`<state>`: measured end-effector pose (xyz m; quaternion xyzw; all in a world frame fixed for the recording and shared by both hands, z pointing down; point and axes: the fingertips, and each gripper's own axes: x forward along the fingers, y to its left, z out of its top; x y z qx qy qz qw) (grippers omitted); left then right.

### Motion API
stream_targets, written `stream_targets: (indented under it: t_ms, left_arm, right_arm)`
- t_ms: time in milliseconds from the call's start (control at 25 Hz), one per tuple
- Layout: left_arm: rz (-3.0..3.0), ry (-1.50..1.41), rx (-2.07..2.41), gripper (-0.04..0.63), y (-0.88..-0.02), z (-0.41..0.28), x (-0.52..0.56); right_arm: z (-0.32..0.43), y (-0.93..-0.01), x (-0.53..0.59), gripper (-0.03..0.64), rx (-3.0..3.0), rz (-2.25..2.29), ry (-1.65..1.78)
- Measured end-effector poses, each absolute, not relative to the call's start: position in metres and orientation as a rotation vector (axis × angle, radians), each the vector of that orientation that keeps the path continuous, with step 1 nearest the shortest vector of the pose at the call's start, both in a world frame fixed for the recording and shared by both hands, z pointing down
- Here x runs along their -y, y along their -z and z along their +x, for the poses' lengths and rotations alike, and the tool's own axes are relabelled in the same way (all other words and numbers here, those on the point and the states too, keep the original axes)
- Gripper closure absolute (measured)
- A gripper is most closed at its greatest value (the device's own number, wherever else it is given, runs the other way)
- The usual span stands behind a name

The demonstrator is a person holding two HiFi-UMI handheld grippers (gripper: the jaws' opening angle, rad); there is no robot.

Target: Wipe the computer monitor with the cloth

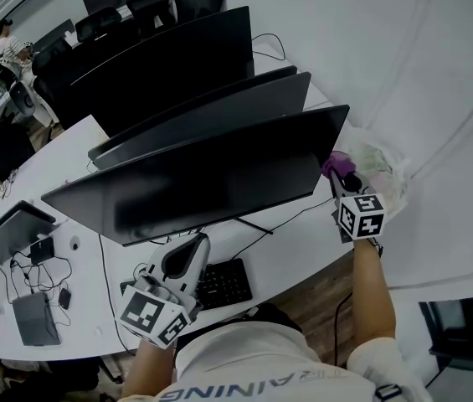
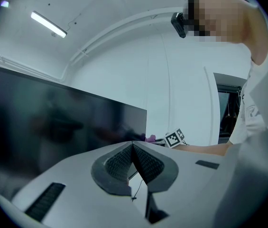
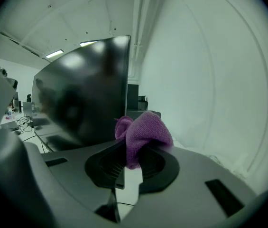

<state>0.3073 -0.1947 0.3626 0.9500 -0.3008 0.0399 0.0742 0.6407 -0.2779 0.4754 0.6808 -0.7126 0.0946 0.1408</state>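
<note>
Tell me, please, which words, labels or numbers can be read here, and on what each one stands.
"AINING", a partial word, upside down on the person's shirt in the head view.
Shirt print in the left gripper view: too blurred to read.
Marker cubes: square patterns only, no letters.

Nearest monitor (image 1: 203,182) blocks the centre, with more monitors (image 1: 177,74) packed close behind at 12. Keyboard (image 1: 223,283) crowds the narrow desk (image 1: 73,153) strip at 6. Right gripper (image 1: 341,174) with cloth (image 1: 334,164) sits between screen edge and crumpled bag (image 1: 380,172) at 3. Bare desk at 10 is open.
</note>
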Motion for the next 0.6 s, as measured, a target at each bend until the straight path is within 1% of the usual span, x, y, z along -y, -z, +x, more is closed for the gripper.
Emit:
stream_targets:
  t_ms: [600]
  left_arm:
    - [2.834, -0.158, 0.897, 0.591, -0.368, 0.307, 0.186]
  right_arm:
    - [0.643, -0.577, 0.271, 0.554, 2.006, 1.881, -0.468]
